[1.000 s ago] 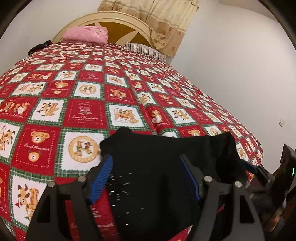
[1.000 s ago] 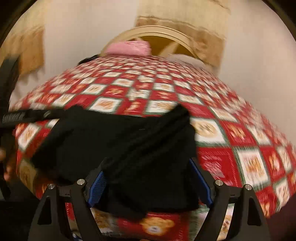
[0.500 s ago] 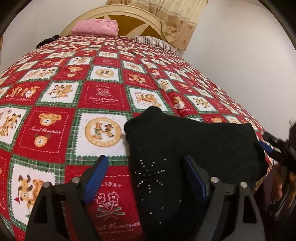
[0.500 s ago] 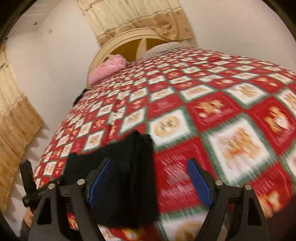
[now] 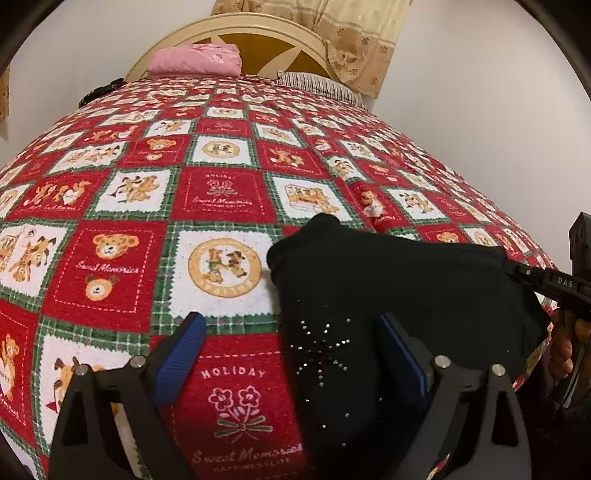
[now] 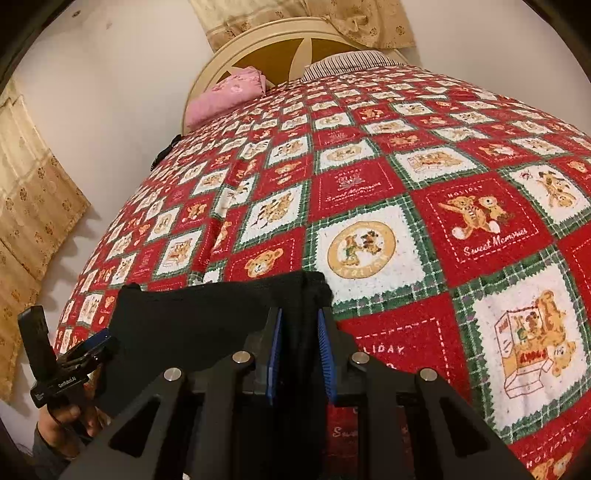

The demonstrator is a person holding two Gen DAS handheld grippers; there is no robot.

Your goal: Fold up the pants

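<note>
Teddy-bear quilt (image 5: pixel 229 195), pink pillow (image 5: pixel 195 61), curtain (image 5: pixel 354 33)

One pair of black pants (image 5: pixel 399 295) is counted near the foot of one quilt (image 5: pixel 221 199); one pink pillow (image 5: pixel 195 59) and one striped pillow (image 5: pixel 317 85) at its head; two grippers, left (image 5: pixel 291 354) and right (image 6: pixel 300 354).

The left gripper (image 5: pixel 291 354) sits at lower centre of its own view, jaws wide and opening. The right gripper (image 6: pixel 300 354) sits at lower centre of its view, jaws closing, blue pads (image 6: pixel 275 354) nearly together on black fabric.
</note>
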